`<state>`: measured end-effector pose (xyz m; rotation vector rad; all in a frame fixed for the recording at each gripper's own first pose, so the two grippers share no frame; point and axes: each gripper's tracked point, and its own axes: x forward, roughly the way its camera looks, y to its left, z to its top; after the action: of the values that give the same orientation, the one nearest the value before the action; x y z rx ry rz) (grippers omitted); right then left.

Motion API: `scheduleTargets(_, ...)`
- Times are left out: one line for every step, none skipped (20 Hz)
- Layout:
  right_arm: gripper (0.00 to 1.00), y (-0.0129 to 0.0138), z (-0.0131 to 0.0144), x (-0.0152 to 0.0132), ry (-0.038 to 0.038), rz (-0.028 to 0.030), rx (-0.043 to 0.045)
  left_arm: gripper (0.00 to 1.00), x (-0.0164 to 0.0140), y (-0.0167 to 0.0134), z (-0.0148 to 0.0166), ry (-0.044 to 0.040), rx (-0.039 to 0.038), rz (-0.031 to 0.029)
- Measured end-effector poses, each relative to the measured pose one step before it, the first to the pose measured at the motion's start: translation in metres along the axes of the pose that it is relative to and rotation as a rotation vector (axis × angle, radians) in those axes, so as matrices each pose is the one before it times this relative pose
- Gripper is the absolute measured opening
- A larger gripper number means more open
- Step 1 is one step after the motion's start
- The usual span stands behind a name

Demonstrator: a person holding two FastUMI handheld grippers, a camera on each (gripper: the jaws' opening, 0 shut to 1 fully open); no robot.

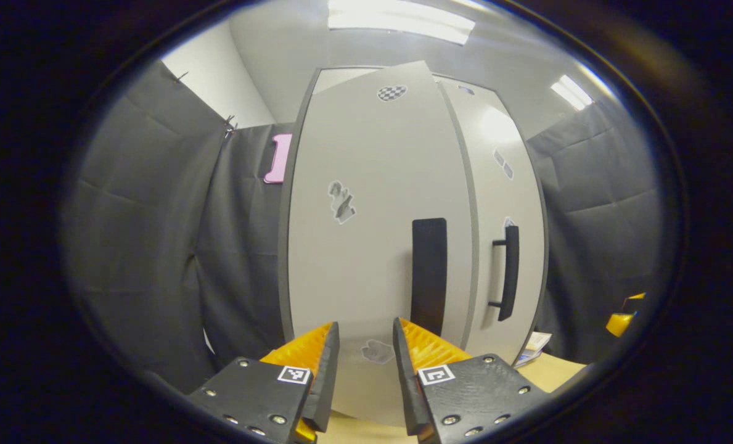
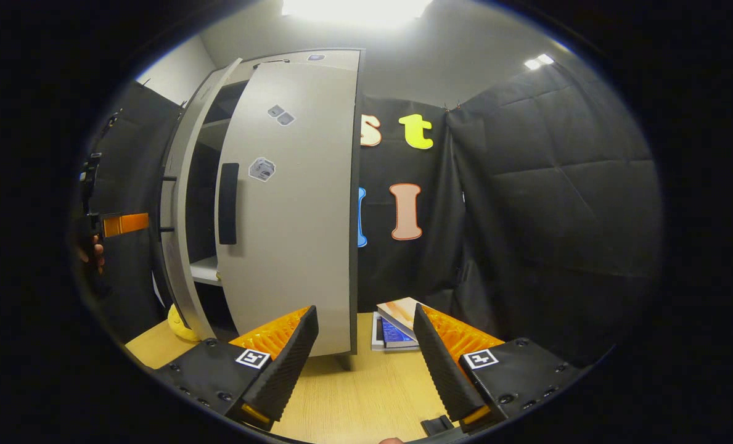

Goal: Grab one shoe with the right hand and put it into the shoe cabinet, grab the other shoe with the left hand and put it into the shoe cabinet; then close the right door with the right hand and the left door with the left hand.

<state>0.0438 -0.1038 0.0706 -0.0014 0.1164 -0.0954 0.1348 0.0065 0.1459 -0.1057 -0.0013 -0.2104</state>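
Left gripper view: left gripper spread and empty, close before the left door of the shoe cabinet, door ajar, right door shut beside it. Right gripper view: right gripper spread, holding nothing, above the tabletop, books near its back edge. Shoes not discernible inside.

We see even, fairly bright light from ceiling panels overhead; in the right gripper view one panel burns out to white glare. A soft bright patch sits on the cabinet door. Fisheye distortion bows the cabinet's straight edges, more strongly toward the rim, where things darken and soften. Under the cabinet a faint shadow falls on the worktop.
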Motion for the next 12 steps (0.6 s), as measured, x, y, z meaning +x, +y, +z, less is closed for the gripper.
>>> scheduleTargets(0.98, 0.00574, 0.00042, 0.00041, -0.00127, 0.00814, -0.00134, 0.5, -0.00414, 0.0032, -0.00325, 0.01092, 0.01389, -0.00255)
scheduleTargets(0.98, 0.00528, -0.00053, 0.0005, 0.00157, 0.00778, -0.00192, 0.49, -0.00497, 0.00601, -0.0036, 0.00842, 0.01779, 0.00908)
scheduleTargets(0.98, 0.00636, -0.00044, 0.00043, 0.00208, 0.00758, -0.00162, 0.49, -0.00582, 0.0069, -0.00248, 0.00234, 0.01354, 0.01347)
scheduleTargets(0.98, 0.00494, 0.0, -0.00079, 0.00068, 0.00579, -0.00045, 0.48, -0.00598, 0.00449, -0.00312, 0.00455, 0.00352, 0.00311)
scheduleTargets(0.98, 0.00566, 0.00042, -0.00051, -0.00012, 0.0046, 0.00031, 0.48, -0.00625, 0.00405, -0.00226, 0.00175, -0.00633, 0.00043)
scheduleTargets(0.98, 0.00527, 0.00151, -0.00152, -0.0024, 0.00233, -0.00005, 0.48, -0.00735, 0.00473, -0.00294, 0.00156, -0.01414, -0.00205)
scheduleTargets(0.98, 0.00507, 0.00148, -0.00131, -0.00209, 0.00304, -0.00204, 0.46, -0.00553, 0.00316, -0.00138, 0.00186, -0.01423, -0.002)
scheduleTargets(0.98, 0.00433, 0.00063, -0.00151, -0.00495, 0.00333, -0.00226, 0.48, -0.00946, 0.00616, -0.00182, -0.0006, -0.00646, 0.00307)
scheduleTargets(0.98, 0.00451, 0.00133, -0.00164, -0.00479, 0.00654, 0.00166, 0.49, -0.00833, 0.00755, -0.00018, -0.00668, 0.00458, 0.01173)
scheduleTargets(0.98, 0.00512, 0.0001, -0.00161, -0.00331, 0.0095, 0.00512, 0.51, -0.00787, 0.00695, -0.00007, -0.00579, 0.00498, 0.0128)
scheduleTargets(0.98, 0.00479, -0.00083, -0.00121, 0.00304, 0.01225, 0.00349, 0.48, -0.00751, 0.00279, 0.00185, -0.00539, 0.00278, -0.00002)
scheduleTargets(0.97, 0.00348, -0.00269, -0.00095, 0.00439, 0.0145, -0.00262, 0.47, -0.00534, 0.00286, -0.00277, 0.00244, -0.0028, 0.01488)
